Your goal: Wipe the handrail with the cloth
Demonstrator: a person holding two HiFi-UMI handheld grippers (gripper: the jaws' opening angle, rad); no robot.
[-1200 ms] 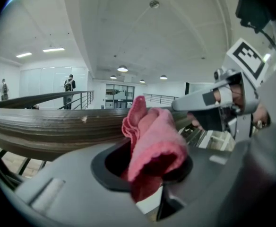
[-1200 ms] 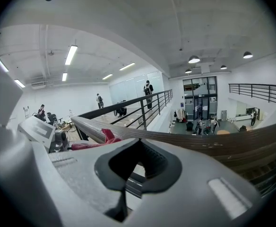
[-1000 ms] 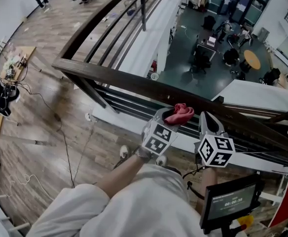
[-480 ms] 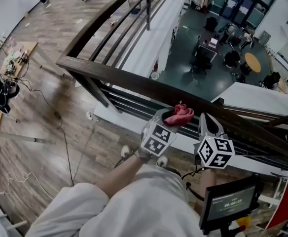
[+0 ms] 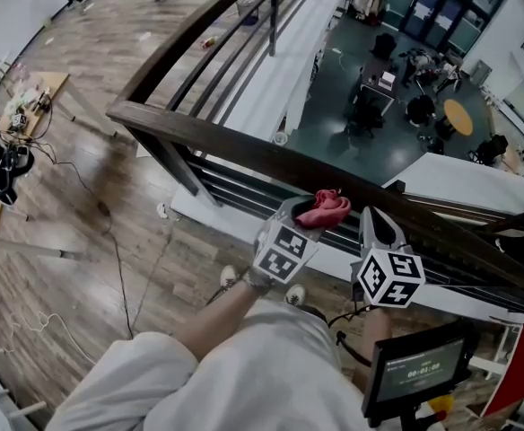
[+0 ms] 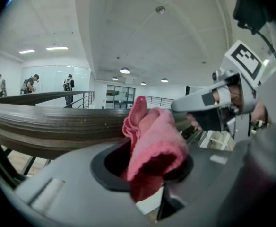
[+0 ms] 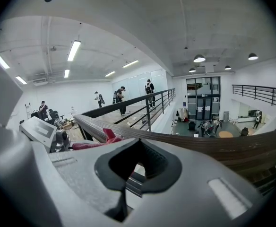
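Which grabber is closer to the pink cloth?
Left. The left gripper is clamped on the cloth at the handrail; the right gripper sits shut and empty just beside it, not touching it.

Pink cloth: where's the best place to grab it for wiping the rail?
Grip the pink cloth by its bunched end, from the person's side of the handrail, as the left gripper does; its loose folds stick out toward the wood.

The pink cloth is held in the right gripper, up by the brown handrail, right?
No. The pink cloth is pinched in the left gripper, not the right, up by the brown handrail. The left gripper view shows it between those jaws; the right gripper holds nothing.
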